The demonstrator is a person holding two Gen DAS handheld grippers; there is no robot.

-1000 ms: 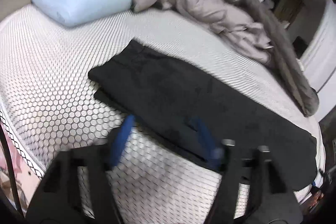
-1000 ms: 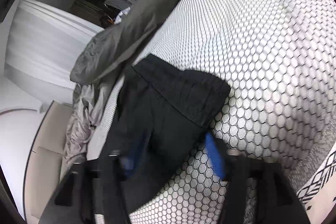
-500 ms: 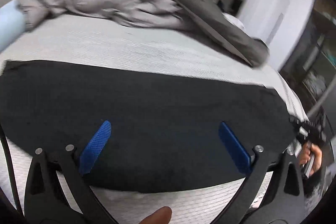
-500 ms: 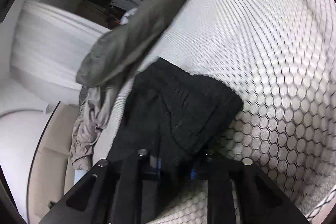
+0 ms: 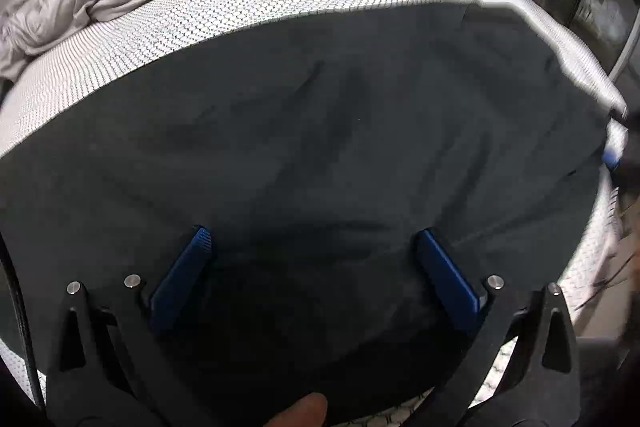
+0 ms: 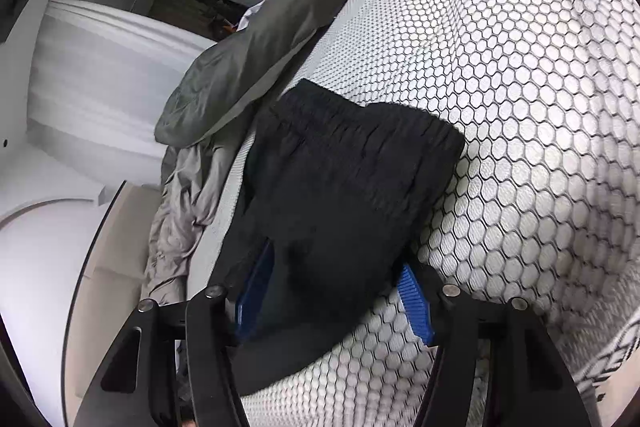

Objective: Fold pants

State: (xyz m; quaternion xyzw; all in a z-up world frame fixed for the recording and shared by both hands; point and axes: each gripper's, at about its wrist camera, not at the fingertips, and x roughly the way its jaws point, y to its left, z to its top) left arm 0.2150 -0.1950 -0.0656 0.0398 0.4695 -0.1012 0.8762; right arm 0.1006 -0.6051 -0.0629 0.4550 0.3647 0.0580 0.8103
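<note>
Black pants lie flat beneath your left gripper, its fingers spread wide, gripping nothing. Your right gripper has just been opening, waistband end between its parted fingers.

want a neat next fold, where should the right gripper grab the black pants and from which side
Grip the pants at the near waistband corner, coming in low from the mattress edge. That corner already lies between the right gripper and its open jaws, and the gathered band gives bulk to pinch.
</note>
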